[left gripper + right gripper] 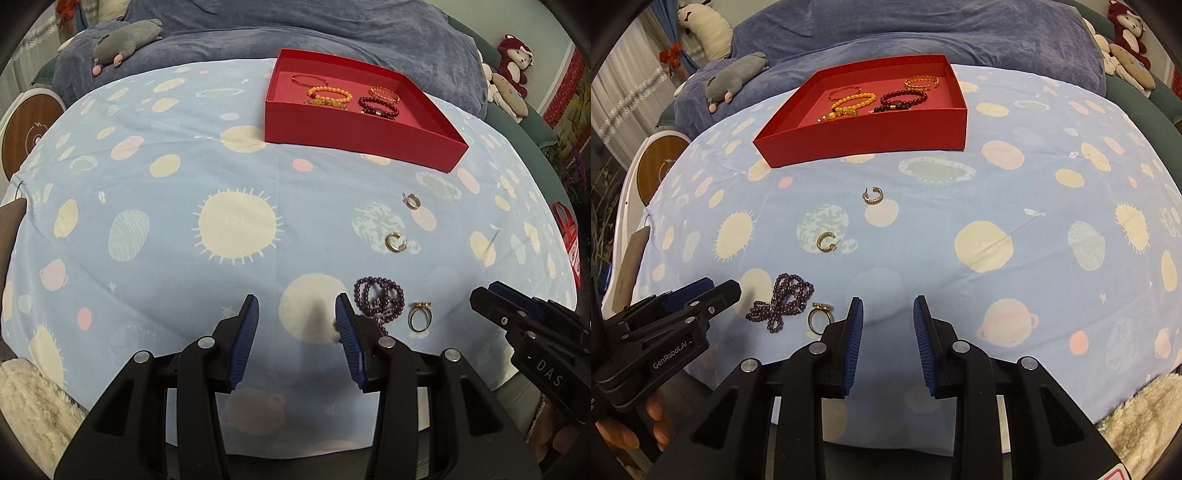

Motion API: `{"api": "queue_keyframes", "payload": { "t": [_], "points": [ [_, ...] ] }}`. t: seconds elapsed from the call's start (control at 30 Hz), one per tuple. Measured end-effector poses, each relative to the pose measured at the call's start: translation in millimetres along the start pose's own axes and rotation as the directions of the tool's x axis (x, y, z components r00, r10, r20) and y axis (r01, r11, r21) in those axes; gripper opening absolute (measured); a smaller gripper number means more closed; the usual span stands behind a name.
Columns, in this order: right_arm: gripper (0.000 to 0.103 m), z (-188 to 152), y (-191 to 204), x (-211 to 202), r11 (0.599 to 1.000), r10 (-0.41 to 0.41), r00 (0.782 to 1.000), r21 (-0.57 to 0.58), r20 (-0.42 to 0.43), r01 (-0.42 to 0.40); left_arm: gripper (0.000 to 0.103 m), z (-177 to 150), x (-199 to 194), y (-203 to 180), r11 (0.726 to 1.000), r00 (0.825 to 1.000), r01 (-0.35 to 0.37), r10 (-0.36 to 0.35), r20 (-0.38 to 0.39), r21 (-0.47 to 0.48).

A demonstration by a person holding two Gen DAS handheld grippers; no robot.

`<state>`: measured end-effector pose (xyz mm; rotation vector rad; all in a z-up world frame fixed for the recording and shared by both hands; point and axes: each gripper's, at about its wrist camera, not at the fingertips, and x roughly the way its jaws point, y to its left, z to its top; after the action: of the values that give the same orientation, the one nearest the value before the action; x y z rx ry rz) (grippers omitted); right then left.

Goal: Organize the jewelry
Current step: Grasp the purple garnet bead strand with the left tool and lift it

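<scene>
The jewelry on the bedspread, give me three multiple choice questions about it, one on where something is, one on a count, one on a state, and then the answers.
1. Where does the purple bead strand lie?
A. in the red box
B. on the cloth beside the gold ring
C. between one gripper's fingers

2. How many loose gold hoop earrings lie on the cloth?
A. two
B. four
C. none

3. What do the left gripper and right gripper hold?
A. a ring each
B. the strand together
C. nothing, both open

Answers:
1 B: the strand sits on the bedspread right next to the gold ring, well short of the red box.
2 A: the far hoop earring and the near hoop earring lie apart.
3 C: only cloth shows between each pair of pads.
</scene>
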<state>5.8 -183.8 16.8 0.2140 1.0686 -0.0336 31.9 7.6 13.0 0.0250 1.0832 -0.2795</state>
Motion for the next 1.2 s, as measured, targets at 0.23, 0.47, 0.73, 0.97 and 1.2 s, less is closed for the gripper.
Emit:
{"api": "queue_keyframes", "payload": {
  "t": [0.23,0.47,0.73,0.97,1.2],
  "points": [
    [0.028,-11.1,0.5,-1.5,1.0,-0.001,1.0,-0.009,-0.013,0.001,0.041,-17.3,-1.6,-10.3,0.999,0.999,0.032,-0.032,-0.018,0.036],
    [0.028,-13.8,2.0,-2.0,1.0,0.003,1.0,-0.015,-0.016,-0.003,0.041,-16.0,4.5,-14.2,0.997,0.997,0.076,-0.075,-0.016,0.02],
    [0.028,-15.1,10.4,0.6,0.999,0.017,0.999,-0.034,-0.028,-0.018,0.014,-15.4,12.3,-16.6,0.992,0.992,0.126,-0.125,-0.026,0.013],
    [0.028,-14.7,19.7,3.8,0.998,0.032,0.999,-0.052,-0.034,-0.034,0.0,-11.7,2.6,-17.6,0.988,0.988,0.155,-0.155,0.02,0.019],
    [0.028,-14.6,21.4,6.6,0.998,0.038,0.998,-0.056,-0.041,-0.04,0.001,-7.8,1.3,-14.6,0.983,0.983,0.183,-0.183,0.0,-0.006]
  ]
}}
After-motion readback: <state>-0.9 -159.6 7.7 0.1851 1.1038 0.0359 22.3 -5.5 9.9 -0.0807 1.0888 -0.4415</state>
